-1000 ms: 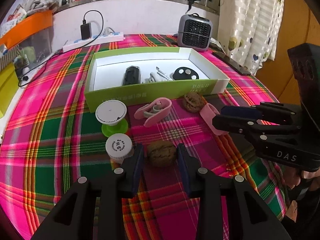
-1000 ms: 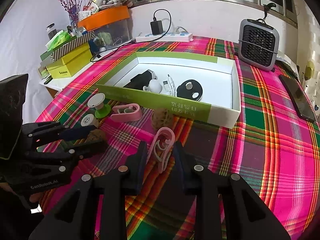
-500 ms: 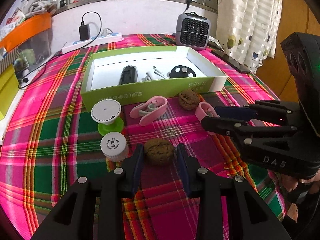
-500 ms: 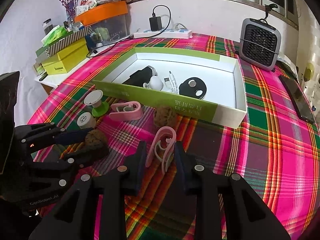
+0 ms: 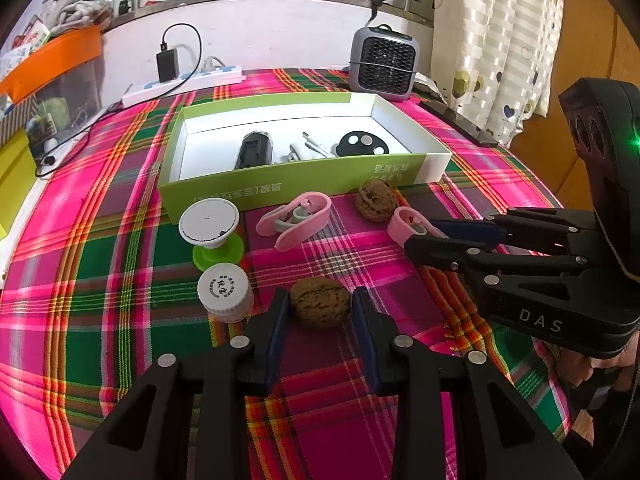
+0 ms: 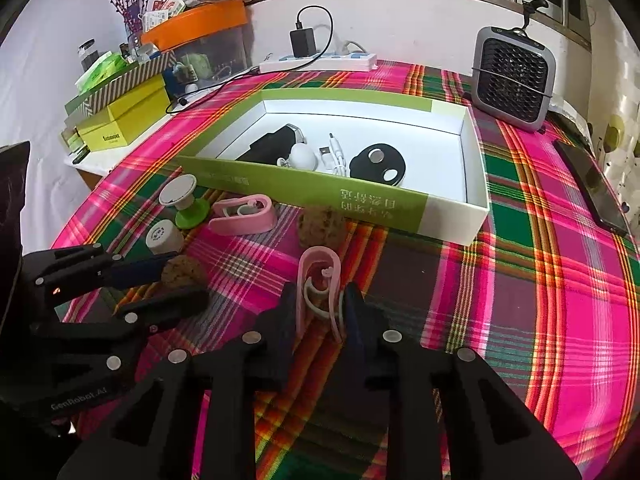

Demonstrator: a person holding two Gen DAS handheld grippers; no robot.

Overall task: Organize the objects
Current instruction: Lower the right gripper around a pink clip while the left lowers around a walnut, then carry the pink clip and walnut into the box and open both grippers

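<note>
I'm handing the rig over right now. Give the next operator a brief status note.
Left hand-held gripper: closed around a walnut on the tablecloth.
Right hand-held gripper: gripping a pink clip.
In the green box: black case, white cable, black disc.
Left outside: second walnut, second pink clip, white bottle, green-based suction stand.

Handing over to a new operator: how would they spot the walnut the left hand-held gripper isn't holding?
Find the green-and-white box on the plaid tablecloth. Against its front wall, near the right end, sits a brown walnut. Unlike the other walnut, between the left hand-held gripper's fingers, it lies free.
</note>
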